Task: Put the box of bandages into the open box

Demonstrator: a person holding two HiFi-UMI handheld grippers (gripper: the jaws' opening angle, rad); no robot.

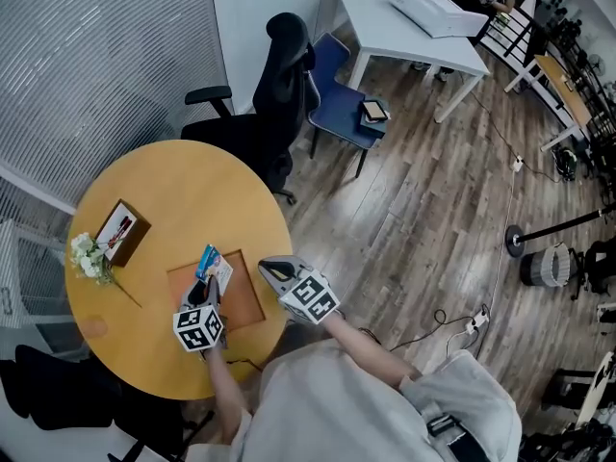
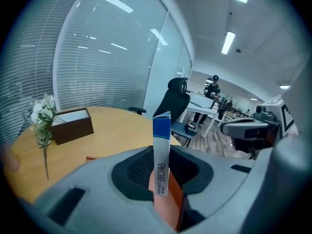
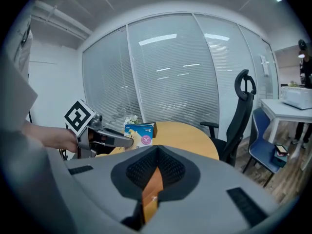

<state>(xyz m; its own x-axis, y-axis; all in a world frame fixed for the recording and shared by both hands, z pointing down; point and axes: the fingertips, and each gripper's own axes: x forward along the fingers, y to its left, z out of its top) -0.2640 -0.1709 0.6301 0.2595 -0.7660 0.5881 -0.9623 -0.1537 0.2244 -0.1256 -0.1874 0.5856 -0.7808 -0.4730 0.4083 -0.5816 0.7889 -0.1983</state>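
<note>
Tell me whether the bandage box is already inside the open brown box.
No, the bandage box stands clamped in the left gripper, apart from the open brown box.

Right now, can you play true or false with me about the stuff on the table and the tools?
1. The left tool holds the box of bandages. True.
2. The table is square. False: it is round.
3. The flowers lie beside the brown box. True.
4. The box of bandages is already inside the brown box. False: it is gripped in the left tool, well away from the brown box.
5. The office chair next to the table is red. False: it is black.
</note>
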